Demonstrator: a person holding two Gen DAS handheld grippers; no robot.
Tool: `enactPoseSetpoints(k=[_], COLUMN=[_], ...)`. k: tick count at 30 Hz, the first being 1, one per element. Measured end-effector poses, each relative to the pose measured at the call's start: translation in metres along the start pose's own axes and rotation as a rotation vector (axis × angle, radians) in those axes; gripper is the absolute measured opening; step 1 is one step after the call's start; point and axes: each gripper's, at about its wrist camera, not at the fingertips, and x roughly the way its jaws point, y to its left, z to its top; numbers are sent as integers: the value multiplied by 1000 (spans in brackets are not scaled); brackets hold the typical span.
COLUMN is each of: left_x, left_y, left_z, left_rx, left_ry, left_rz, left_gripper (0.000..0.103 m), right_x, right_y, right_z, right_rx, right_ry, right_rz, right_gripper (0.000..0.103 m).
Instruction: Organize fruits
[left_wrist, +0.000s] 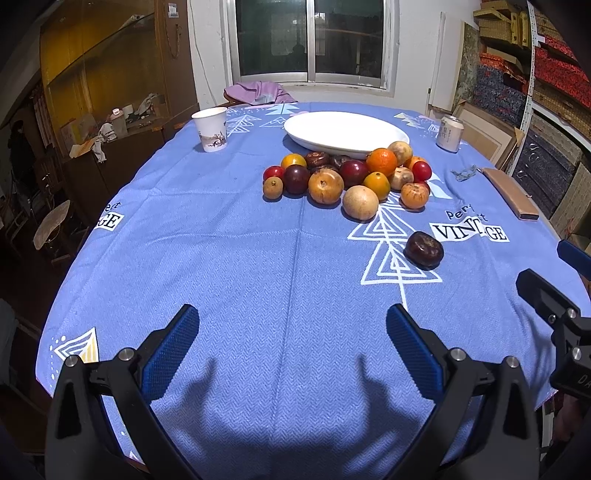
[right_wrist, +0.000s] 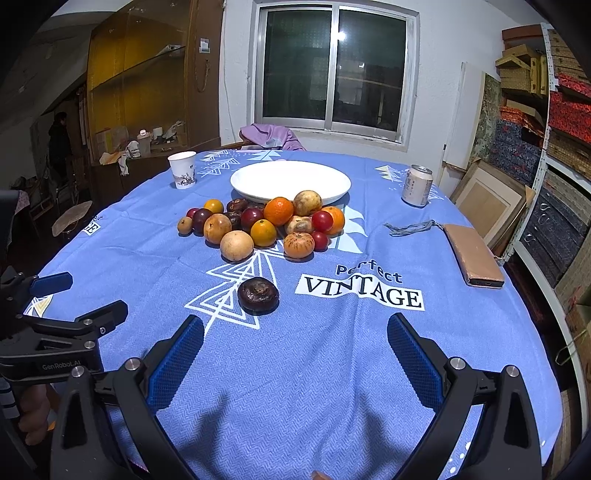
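A pile of fruits (left_wrist: 347, 177) lies on the blue tablecloth in front of an empty white plate (left_wrist: 345, 131); the pile (right_wrist: 266, 225) and plate (right_wrist: 290, 181) also show in the right wrist view. One dark brown fruit (left_wrist: 424, 250) lies apart, nearer to me, and shows close ahead in the right wrist view (right_wrist: 258, 295). My left gripper (left_wrist: 291, 343) is open and empty above the near cloth. My right gripper (right_wrist: 295, 350) is open and empty, just short of the dark fruit.
A paper cup (left_wrist: 211, 129) stands far left, a drink can (left_wrist: 450, 133) far right. A tan wallet (left_wrist: 509, 194) and a bit of blue-grey string (left_wrist: 463, 172) lie at the right edge. A chair with purple cloth (left_wrist: 258, 92) stands behind the table.
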Motion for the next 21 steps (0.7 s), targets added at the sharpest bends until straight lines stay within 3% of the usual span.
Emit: enactPoseSetpoints(k=[21], left_x=[1], left_y=[0], left_z=[1], left_rx=[-2], left_ry=[5], left_rz=[-2], left_gripper=[99], right_x=[2], right_y=[-7], right_z=[0], right_rx=[41], right_ry=[12], right_rz=[15], right_gripper=[100])
